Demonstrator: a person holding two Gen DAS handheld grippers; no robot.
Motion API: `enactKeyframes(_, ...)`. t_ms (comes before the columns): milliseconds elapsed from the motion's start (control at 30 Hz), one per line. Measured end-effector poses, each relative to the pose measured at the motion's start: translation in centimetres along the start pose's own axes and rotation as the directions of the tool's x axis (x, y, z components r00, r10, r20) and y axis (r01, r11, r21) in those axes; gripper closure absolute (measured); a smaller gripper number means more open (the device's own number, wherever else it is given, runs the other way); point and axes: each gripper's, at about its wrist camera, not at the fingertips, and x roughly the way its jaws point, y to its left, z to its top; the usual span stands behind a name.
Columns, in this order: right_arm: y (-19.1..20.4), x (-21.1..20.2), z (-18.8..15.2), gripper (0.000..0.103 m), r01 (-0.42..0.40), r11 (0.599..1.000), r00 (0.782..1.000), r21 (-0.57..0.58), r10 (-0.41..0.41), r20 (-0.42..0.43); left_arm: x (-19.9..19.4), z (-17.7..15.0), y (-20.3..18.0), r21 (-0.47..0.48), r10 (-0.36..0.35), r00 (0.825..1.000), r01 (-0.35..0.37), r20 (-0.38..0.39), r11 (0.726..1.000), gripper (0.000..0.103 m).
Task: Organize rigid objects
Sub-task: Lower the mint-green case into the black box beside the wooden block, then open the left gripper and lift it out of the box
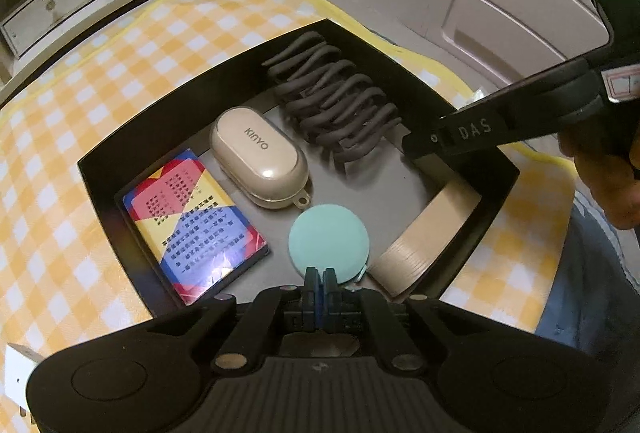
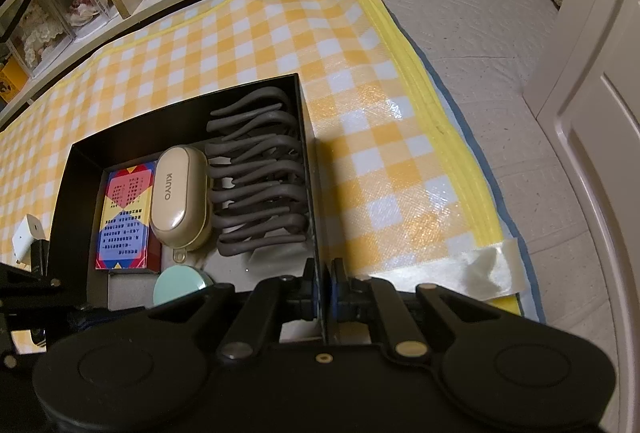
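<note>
The shallow black cardboard box, light but thin-walled, sat steadied at its rim by the right hand-held gripper clamped there, while the left hand-held gripper hovered closed, empty.

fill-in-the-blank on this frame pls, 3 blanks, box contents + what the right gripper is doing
1. The beige case in the black box bears the brand name ____.
2. The round disc beside the case is ____ in colour.
3. The right gripper is shut on the box's ____.

Missing words: KINYO; mint green; side wall
</note>
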Motion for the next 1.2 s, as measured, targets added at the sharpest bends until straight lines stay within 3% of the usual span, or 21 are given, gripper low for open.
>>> enactKeyframes(200, 0.1, 0.0, -0.1, 0.096, 0.002, 1.000, 1.000, -0.006, -0.002, -0.003, -0.9, -0.6, 0.6, 0.019, 0.022, 1.000, -0.022, -0.012, 1.000, 0.101)
enactKeyframes(400, 0.1, 0.0, 0.0, 0.096, 0.001, 1.000, 1.000, -0.007, -0.001, 0.001, 1.3, 0.8, 0.5, 0.023, 0.061, 0.996, -0.059, -0.070, 0.998, 0.101)
enactKeyframes(500, 0.1, 0.0, 0.0, 0.096, -0.001, 1.000, 1.000, -0.004, 0.001, 0.000, 1.6, 1.6, 0.0, 0.037, 0.071, 0.995, -0.068, -0.064, 0.997, 0.101)
enactKeyframes(800, 0.0, 0.1, 0.0, 0.096, -0.004, 1.000, 1.000, -0.002, 0.004, 0.000, 2.7, 3.0, -0.6, -0.066, -0.071, 0.997, 0.070, -0.012, 0.995, 0.101)
enactKeyframes(1000, -0.2, 0.0, 0.1, 0.096, -0.013, 1.000, 1.000, 0.004, 0.013, 0.000, 2.4, 2.8, -0.9, -0.092, -0.096, 0.995, 0.097, 0.013, 0.991, 0.101)
enactKeyframes(1033, -0.1, 0.0, 0.1, 0.096, -0.013, 1.000, 1.000, 0.005, 0.013, 0.000, 2.1, 2.7, -0.9, -0.090, -0.092, 0.996, 0.093, 0.019, 0.992, 0.098)
enactKeyframes(1100, -0.2, 0.0, 0.1, 0.096, -0.013, 1.000, 1.000, 0.005, 0.013, 0.000, 1.1, 2.5, -0.8, -0.088, -0.080, 0.996, 0.083, 0.037, 0.993, 0.082)
enactKeyframes(1167, -0.1, 0.0, 0.1, 0.096, -0.014, 1.000, 1.000, 0.006, 0.014, 0.000, -0.1, 2.1, -0.6, -0.095, -0.078, 0.995, 0.084, 0.062, 0.992, 0.060)
enactKeyframes(1200, -0.2, 0.0, 0.1, 0.096, -0.014, 1.000, 1.000, 0.007, 0.014, 0.000, -0.5, 2.2, -0.5, -0.095, -0.076, 0.994, 0.083, 0.073, 0.992, 0.056)
